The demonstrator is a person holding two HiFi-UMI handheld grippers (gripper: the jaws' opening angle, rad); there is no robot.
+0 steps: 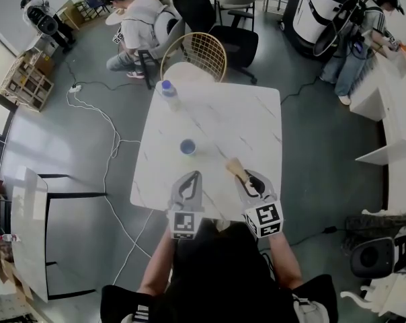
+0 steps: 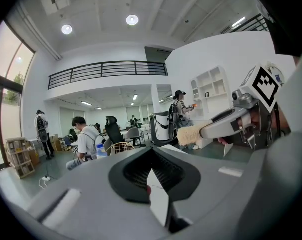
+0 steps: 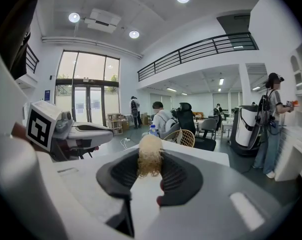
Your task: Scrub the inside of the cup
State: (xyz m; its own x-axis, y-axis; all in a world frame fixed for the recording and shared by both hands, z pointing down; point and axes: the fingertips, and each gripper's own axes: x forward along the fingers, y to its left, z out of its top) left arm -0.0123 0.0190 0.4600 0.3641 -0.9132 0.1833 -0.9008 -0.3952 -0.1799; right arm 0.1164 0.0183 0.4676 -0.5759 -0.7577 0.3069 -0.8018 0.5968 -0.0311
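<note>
At the centre of the head view, on the white marble-patterned bench (image 1: 243, 120): a small round blue cup (image 1: 187, 147), upright, mouth up, standing free. Looks light and rigid, probably plastic or glazed, so apt to skate or tip on the smooth top under any sideways push from within. Calls for a steadying pinch across the rim, one pad inside and one outside, or a squeeze around the outer wall if narrow enough. Too small in the frame to judge wall thickness or spot a handle.

Lies straight above the left tongs (image 1: 192, 175) in the frame, ahead of the tips and clear of them, and up and to the left of the right tongs (image 1: 247, 177). In the left gripper view, left tongs (image 2: 150, 170) shut tight, nothing between the pads. Right tongs clamped on a tan, fibrous scrubbing brush (image 1: 234, 167), its bristly head poking past the tips toward the upper left, near the cup but not touching. Appears soft and springy in the right gripper view (image 3: 150, 156), likely able to squash into a narrow mouth.

Fits equally a cup waiting for the brush or one scrubbed and set down; no telling which from here. Farther up the bench, near the top left corner, a clear plastic water bottle with a blue cap (image 1: 168, 91), well apart.
</note>
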